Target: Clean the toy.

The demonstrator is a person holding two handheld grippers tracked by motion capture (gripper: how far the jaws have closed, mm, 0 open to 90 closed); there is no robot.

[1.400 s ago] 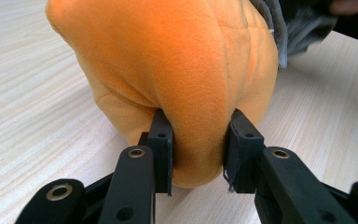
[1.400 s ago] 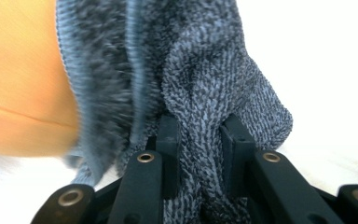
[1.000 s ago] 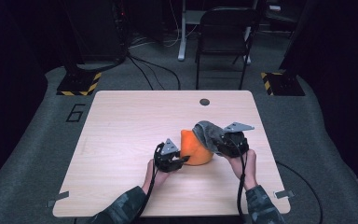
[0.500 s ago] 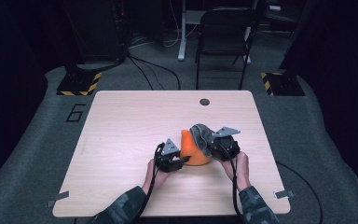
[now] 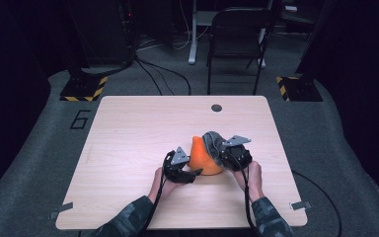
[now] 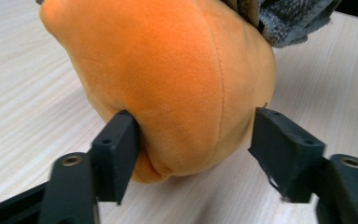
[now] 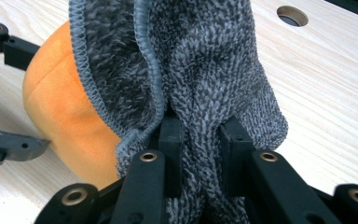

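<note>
Wood table (image 5: 128, 148), orange plush (image 5: 201, 158) upright, tip up

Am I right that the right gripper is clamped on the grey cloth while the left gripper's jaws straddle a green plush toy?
Not quite: the plush toy is orange, not green, as the left gripper view shows. The right gripper is indeed clamped on the grey cloth, and the left gripper straddles the toy.

The high view looks down on the table (image 5: 128, 128); both close gripper views share the orange plush (image 6: 168, 79).
</note>
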